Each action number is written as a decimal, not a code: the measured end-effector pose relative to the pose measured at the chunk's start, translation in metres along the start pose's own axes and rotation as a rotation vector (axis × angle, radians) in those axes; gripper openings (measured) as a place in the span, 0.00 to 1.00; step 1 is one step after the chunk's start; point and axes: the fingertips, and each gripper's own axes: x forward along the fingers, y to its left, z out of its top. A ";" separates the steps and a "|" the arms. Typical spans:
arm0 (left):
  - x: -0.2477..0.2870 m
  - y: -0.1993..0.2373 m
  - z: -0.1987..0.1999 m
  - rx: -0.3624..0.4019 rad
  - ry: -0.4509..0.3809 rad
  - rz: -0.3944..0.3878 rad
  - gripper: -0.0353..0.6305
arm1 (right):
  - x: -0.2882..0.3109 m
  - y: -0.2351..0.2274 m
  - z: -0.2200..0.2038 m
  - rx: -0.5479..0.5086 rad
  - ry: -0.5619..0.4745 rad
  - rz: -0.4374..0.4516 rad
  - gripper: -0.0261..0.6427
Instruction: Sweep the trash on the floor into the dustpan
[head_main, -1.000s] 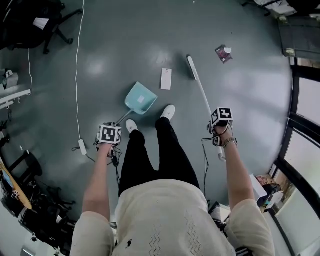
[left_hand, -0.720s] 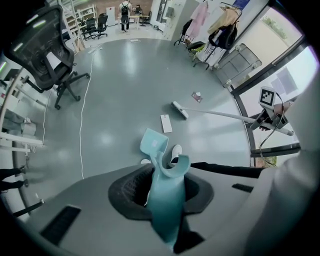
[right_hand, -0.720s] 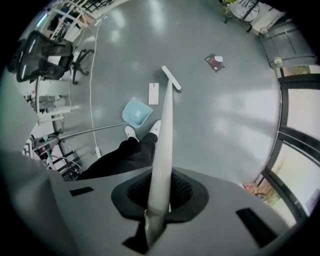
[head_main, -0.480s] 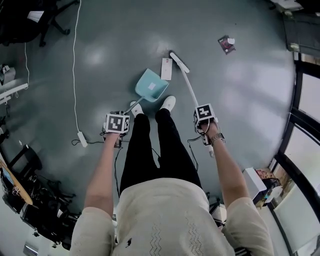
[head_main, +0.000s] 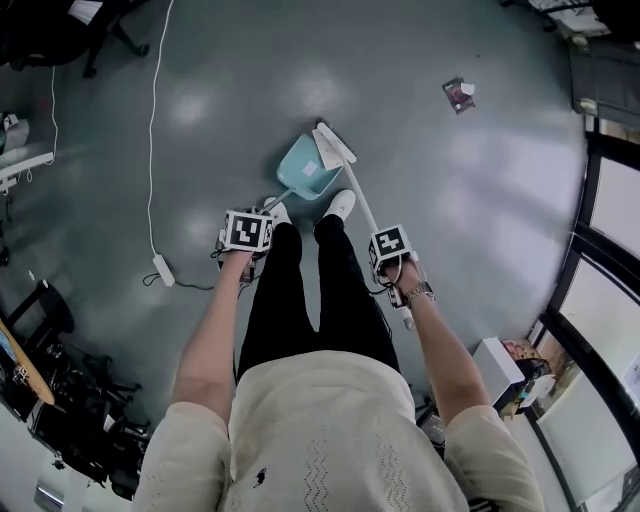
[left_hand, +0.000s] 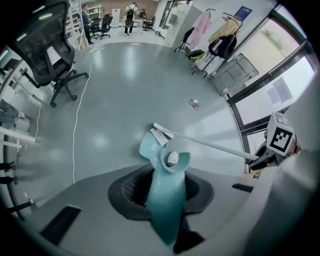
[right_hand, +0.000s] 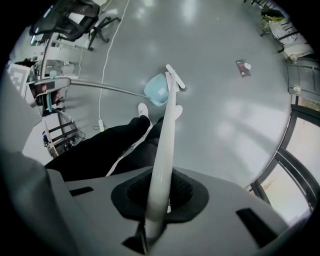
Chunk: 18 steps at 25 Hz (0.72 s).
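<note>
An open-plan office: a swivel chair (left_hand: 52, 45), a clothes rack (left_hand: 215, 37) and tall windows (head_main: 610, 215).

Through the feeds I saw the wearer in a cream knit shirt (head_main: 320, 430) with short sleeves, a faint zigzag weave and a small dark emblem (head_main: 257, 487) on the left chest. The trousers (head_main: 300, 300) were black and the shoes (head_main: 341, 204) white. A watch (head_main: 418, 292) was worn on the right wrist. The left gripper (left_hand: 165, 200) and right gripper (right_hand: 159, 197) had smooth grey shells, each with a black ribbed pad round the jaws and dark slots to either side. Each carried a white cube (head_main: 248, 230) printed with black square markers.
</note>
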 end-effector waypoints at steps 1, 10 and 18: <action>0.000 0.003 0.000 0.004 0.001 0.000 0.19 | 0.001 0.009 -0.003 -0.010 0.009 0.004 0.11; -0.007 0.031 -0.007 0.133 0.060 0.074 0.19 | -0.003 0.066 -0.035 -0.032 0.068 0.074 0.11; -0.018 0.048 0.008 0.193 0.050 0.023 0.19 | -0.035 0.095 -0.062 0.158 -0.014 0.300 0.12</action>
